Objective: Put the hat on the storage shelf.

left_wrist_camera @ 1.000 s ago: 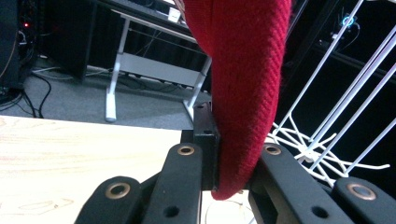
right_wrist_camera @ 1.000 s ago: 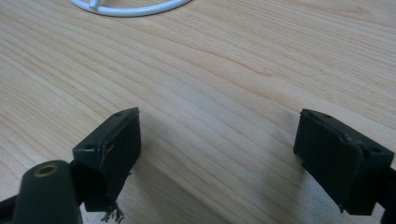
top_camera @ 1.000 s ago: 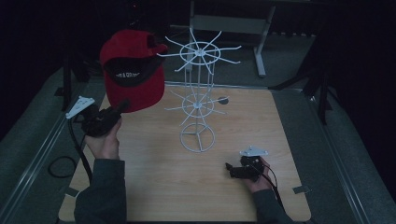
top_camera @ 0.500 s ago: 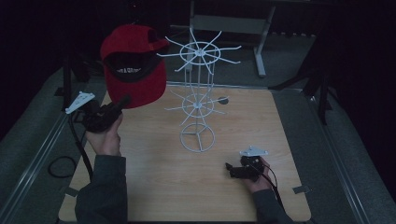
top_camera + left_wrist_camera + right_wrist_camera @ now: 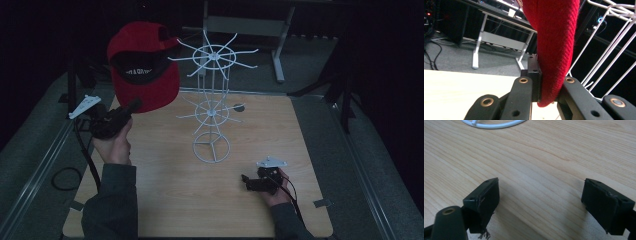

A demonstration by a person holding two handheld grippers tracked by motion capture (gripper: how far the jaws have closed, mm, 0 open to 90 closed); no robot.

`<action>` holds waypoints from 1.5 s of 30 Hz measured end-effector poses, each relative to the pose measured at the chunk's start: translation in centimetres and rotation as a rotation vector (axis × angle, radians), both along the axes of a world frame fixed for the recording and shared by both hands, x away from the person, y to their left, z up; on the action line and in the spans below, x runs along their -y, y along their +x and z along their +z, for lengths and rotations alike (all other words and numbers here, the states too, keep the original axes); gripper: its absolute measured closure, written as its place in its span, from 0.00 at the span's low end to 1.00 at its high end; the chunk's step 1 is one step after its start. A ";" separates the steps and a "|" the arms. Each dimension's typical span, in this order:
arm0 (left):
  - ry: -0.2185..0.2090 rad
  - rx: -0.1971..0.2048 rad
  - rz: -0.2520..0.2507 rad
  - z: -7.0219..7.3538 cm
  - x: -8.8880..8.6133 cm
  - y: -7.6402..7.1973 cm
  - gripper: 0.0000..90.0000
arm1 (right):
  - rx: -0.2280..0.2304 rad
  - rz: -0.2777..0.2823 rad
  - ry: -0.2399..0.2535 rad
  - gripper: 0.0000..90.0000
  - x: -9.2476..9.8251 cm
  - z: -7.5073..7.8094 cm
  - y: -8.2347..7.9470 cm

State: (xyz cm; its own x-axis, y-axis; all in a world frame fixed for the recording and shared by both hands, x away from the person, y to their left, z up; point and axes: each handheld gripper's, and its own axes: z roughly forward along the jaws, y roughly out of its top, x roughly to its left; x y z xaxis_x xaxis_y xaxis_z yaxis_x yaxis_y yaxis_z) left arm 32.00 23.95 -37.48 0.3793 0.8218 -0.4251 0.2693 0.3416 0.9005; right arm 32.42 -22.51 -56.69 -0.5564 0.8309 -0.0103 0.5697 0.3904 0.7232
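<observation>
A red cap [image 5: 145, 65] with a black inside hangs in the air at the upper left, close beside the top spokes of the white wire rack [image 5: 212, 100]. My left gripper [image 5: 134, 106] is shut on the cap's brim from below. In the left gripper view the red fabric [image 5: 554, 45] is pinched between the two black jaws, with the rack's wires [image 5: 609, 42] just to its right. My right gripper [image 5: 245, 181] rests low on the table near the front right, open. Its fingers [image 5: 484, 200] stand wide apart over bare wood, holding nothing.
The rack's round base [image 5: 210, 149] stands at the middle of the wooden table [image 5: 165, 200]. A small dark round mark [image 5: 239, 107] lies behind the rack. A metal frame [image 5: 240, 27] stands beyond the table's far edge. Metal rails [image 5: 35, 170] run along the left side.
The left hand has carried the cap slightly up and toward the rack's top spokes. The right gripper has stayed still.
</observation>
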 end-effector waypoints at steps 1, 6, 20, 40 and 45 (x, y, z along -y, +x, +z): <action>-0.006 0.001 -0.002 0.0 0.0 0.0 0.95 | 0.000 0.000 0.000 0.16 0.0 0.0 0.0; -0.033 0.008 -0.008 0.3 -0.1 0.1 0.95 | 0.000 0.000 0.000 0.16 0.0 0.0 0.0; -0.059 0.029 -0.061 0.8 0.5 -0.1 0.95 | 0.000 0.000 0.000 0.16 0.0 0.0 0.0; -0.047 0.006 -0.115 -2.5 1.1 -1.4 0.95 | 0.000 0.000 0.000 0.16 0.0 0.0 0.0; -0.028 -0.010 -0.131 -3.9 1.5 -1.5 0.95 | 0.000 0.000 0.000 0.16 0.0 0.0 0.0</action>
State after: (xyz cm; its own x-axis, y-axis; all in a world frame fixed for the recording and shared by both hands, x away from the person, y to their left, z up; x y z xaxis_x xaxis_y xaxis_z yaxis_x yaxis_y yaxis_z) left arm 30.51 22.45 -41.34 0.4781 0.7532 -0.4518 0.3218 0.3284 0.8880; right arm 32.42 -22.51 -56.69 -0.5566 0.8307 -0.0106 0.5695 0.3908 0.7231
